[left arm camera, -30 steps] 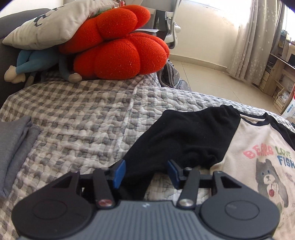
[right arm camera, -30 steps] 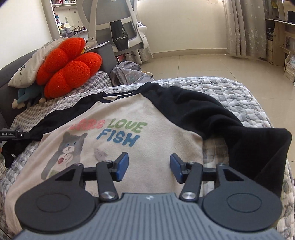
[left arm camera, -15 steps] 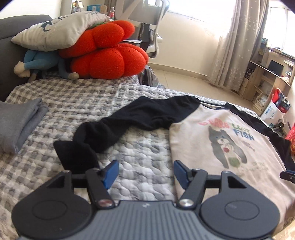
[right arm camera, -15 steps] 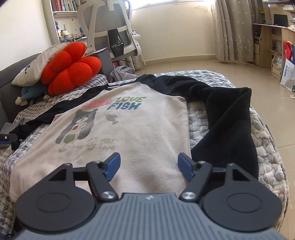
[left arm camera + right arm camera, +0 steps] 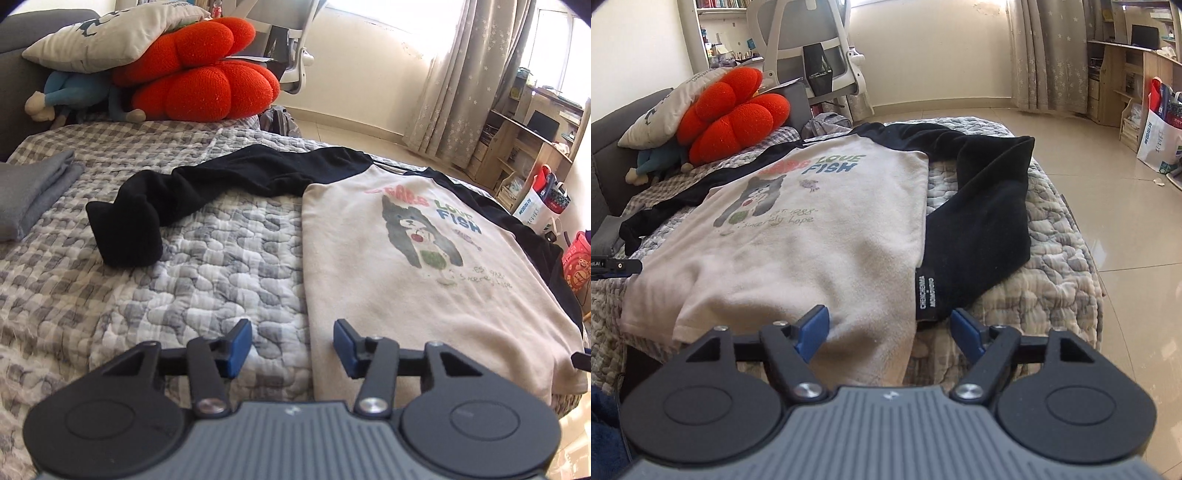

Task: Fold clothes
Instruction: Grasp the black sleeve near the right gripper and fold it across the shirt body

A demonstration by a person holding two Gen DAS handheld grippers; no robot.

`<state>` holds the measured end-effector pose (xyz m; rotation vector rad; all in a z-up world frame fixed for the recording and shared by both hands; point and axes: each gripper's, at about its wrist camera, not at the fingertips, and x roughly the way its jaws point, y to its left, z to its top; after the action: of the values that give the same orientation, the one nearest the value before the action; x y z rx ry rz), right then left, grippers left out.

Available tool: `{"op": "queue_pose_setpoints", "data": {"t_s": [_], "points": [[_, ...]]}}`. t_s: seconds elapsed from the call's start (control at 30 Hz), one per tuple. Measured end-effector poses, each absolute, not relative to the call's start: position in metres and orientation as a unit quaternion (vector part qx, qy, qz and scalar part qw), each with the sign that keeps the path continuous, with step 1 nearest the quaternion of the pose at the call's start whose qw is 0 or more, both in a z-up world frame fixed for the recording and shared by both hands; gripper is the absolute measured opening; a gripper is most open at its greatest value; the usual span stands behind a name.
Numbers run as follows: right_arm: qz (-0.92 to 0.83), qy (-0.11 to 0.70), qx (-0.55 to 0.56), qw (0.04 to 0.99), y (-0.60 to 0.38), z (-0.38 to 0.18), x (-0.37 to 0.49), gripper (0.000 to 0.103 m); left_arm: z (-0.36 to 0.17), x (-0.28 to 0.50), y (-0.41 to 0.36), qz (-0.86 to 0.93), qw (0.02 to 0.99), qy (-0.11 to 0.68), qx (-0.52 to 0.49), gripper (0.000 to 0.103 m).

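Note:
A cream long-sleeved shirt (image 5: pixel 388 280) (image 5: pixel 812 251) with a cat print and black sleeves lies flat, front up, on a grey quilted bed (image 5: pixel 207 280). Its left sleeve (image 5: pixel 184 188) trails across the quilt, and the right sleeve (image 5: pixel 990 214) is bent back beside the body. My left gripper (image 5: pixel 291 347) hovers at the hem's left corner with its jaws closing; the shirt's side edge lies below the gap and no pad presses it. My right gripper (image 5: pixel 889 330) hangs over the hem's right corner, jaws opening, and the cloth under it is not pinched.
A red pumpkin cushion (image 5: pixel 199 85), a pale pillow (image 5: pixel 110 37) and a blue plush toy (image 5: pixel 70 96) crowd the bed's head. Folded grey cloth (image 5: pixel 29 188) lies at the left. An office chair (image 5: pixel 812 48) stands behind; tiled floor (image 5: pixel 1126 221) borders the bed's right.
Both grippers have drawn back from the shoulders and sleeves to the hem. The left sleeve, between the left jaws before, now lies on the quilt. Right jaws stand wider.

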<state>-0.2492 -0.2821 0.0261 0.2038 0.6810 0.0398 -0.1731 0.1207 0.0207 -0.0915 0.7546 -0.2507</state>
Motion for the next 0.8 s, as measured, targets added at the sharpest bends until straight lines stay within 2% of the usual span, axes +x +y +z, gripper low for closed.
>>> {"op": "queue_pose_setpoints", "data": {"t_s": [0.17, 0.23, 0.27, 0.3, 0.33, 0.37, 0.43, 0.8], "points": [[0.038, 0.33, 0.144, 0.932, -0.281, 0.017, -0.263, 0.073, 0.017, -0.186, 0.114, -0.109, 0.924, 0.365, -0.032, 0.049], [0.038, 0.325, 0.15, 0.933, -0.28, 0.016, -0.264, 0.054, 0.016, -0.189, 0.111, -0.106, 0.926, 0.362, -0.026, 0.041], [0.029, 0.322, 0.147, 0.935, -0.28, 0.016, -0.264, 0.047, 0.016, -0.189, 0.108, -0.108, 0.926, 0.361, -0.021, 0.032], [0.023, 0.318, 0.146, 0.936, -0.28, 0.017, -0.265, 0.028, 0.017, -0.189, 0.106, -0.11, 0.927, 0.359, -0.018, 0.021], [0.019, 0.314, 0.146, 0.938, -0.281, 0.018, -0.265, 0.017, 0.017, -0.189, 0.103, -0.112, 0.928, 0.356, -0.014, 0.015], [0.022, 0.312, 0.152, 0.938, -0.283, 0.019, -0.266, 0.017, 0.018, -0.19, 0.1, -0.114, 0.928, 0.354, -0.01, 0.007], [0.028, 0.309, 0.155, 0.938, -0.283, 0.021, -0.268, 0.012, 0.02, -0.19, 0.096, -0.112, 0.929, 0.352, -0.001, 0.006], [0.086, 0.281, 0.184, 0.938, -0.294, 0.051, -0.285, 0.012, 0.045, -0.194, 0.118, -0.122, 0.933, 0.34, -0.013, 0.006]]}}
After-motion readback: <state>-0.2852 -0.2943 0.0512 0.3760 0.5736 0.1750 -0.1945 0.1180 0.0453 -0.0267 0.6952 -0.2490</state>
